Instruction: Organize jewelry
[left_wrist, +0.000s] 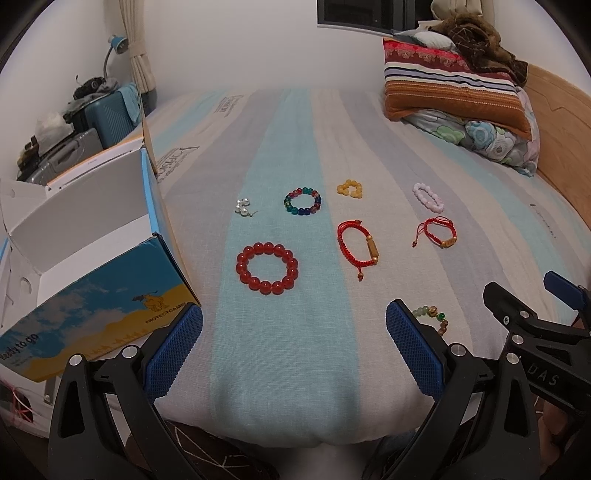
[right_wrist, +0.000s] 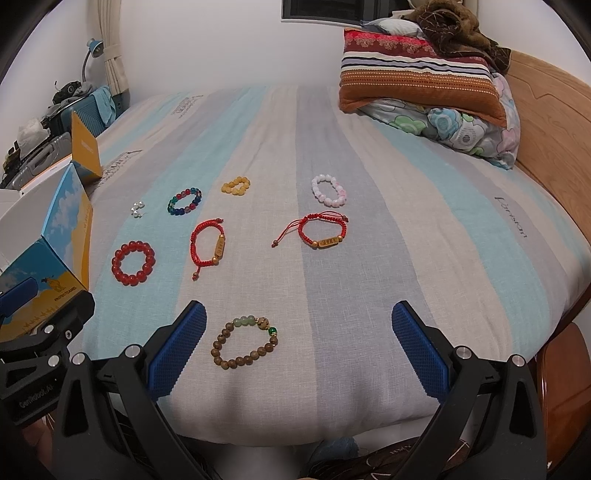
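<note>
Both grippers low over near edge of striped bedspread (right_wrist: 332, 155), jaws spread wide, nothing held. Left gripper (left_wrist: 294, 343) empty, red bead bracelet (left_wrist: 267, 268) at its 12 o'clock, open cardboard box (left_wrist: 88, 236) at 10 o'clock. Right gripper (right_wrist: 299, 343) empty, brown wooden bead bracelet (right_wrist: 243, 343) lying between its fingers nearer left one, untouched. Red cord bracelet (right_wrist: 325, 232) at 12 o'clock, pink bead bracelet (right_wrist: 328, 190) beyond. Striped pillow (right_wrist: 417, 81) at 1 o'clock.

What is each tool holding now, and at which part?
Nothing. The left tool and the right tool are both open and empty; the wooden bead bracelet lies untouched on the bed.
</note>
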